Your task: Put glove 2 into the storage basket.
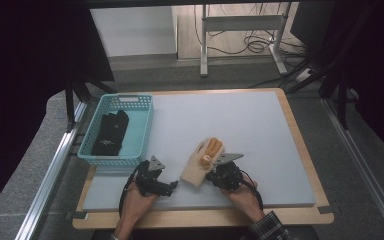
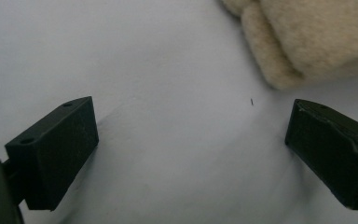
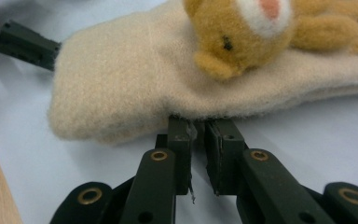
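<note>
Grey matting covered the worktop [image 1: 260,130], a blue basket [image 1: 145,131] of dark clothing at ten o'clock. Near six o'clock lay a cream mitten [image 1: 198,167] with a bear face. The right claw [image 3: 196,135] pinched its edge, seemingly to lift it; the left claw [image 2: 191,140] gaped empty beside the cuff. How much fabric was caught stayed hidden.

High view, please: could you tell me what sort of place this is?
Probably a lab recording station: a board-topped table between metal rails, dark curtains at the sides, and cables on the floor behind.
</note>
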`<action>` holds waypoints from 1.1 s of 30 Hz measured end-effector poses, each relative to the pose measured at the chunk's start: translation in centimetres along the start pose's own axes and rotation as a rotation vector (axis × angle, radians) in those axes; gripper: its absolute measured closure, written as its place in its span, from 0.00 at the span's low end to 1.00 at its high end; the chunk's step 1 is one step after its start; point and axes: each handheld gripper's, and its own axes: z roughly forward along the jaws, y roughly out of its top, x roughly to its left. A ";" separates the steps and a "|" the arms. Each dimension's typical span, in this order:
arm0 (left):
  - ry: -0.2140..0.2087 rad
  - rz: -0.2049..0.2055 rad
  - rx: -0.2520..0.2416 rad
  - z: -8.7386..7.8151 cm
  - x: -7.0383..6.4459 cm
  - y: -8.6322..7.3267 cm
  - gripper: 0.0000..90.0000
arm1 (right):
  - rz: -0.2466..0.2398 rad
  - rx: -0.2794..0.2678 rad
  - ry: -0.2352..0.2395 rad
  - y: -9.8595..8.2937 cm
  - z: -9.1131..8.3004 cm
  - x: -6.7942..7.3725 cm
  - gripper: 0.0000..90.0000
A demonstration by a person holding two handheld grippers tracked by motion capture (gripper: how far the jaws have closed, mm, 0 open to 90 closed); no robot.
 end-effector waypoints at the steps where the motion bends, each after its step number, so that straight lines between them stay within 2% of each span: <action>1: 0.011 0.001 0.007 -0.1 0.2 -0.2 0.02 | -0.001 -0.001 0.004 0.2 0.2 0.1 0.87; 9: 0.018 -0.009 0.008 -0.4 0.7 -0.5 0.00 | -0.023 -0.016 0.002 1.0 1.5 0.7 0.85; 14: 0.014 -0.012 0.008 -0.4 0.7 -0.5 0.00 | -0.019 -0.010 0.014 1.0 1.4 0.6 0.83; 17: 0.013 -0.013 0.008 -0.3 0.8 -0.5 0.00 | -0.026 -0.004 0.001 0.9 1.0 0.6 0.80; 19: 0.017 -0.014 0.008 -0.3 0.7 -0.5 0.00 | -0.031 -0.008 -0.028 0.7 0.4 0.2 0.74; 20: 0.017 -0.014 0.008 -0.3 0.7 -0.5 0.00 | -0.031 -0.008 -0.028 0.7 0.4 0.2 0.74; 21: 0.021 -0.017 0.009 -0.3 0.7 -0.5 0.00 | -0.031 -0.016 -0.051 0.6 -0.2 -0.3 0.70; 25: 0.020 -0.020 0.005 -0.3 0.7 -0.5 0.00 | -0.037 -0.023 -0.081 0.4 -1.0 -0.9 0.63; 28: 0.019 -0.024 0.002 -0.3 0.7 -0.5 0.00 | -0.038 -0.032 -0.119 0.1 -2.0 -1.8 0.53; 29: 0.018 -0.024 0.002 -0.3 0.7 -0.5 0.00 | -0.032 -0.036 -0.139 -0.2 -2.7 -2.6 0.47; 30: 0.020 -0.022 0.003 -0.3 0.7 -0.5 0.00 | -0.032 -0.036 -0.139 -0.2 -2.7 -2.6 0.47; 31: 0.019 -0.024 0.002 -0.3 0.7 -0.5 0.00 | -0.030 -0.038 -0.166 -0.6 -3.2 -3.4 0.42; 33: 0.018 -0.024 0.002 -0.3 0.7 -0.5 0.00 | -0.022 -0.038 -0.177 -0.8 -3.5 -3.8 0.39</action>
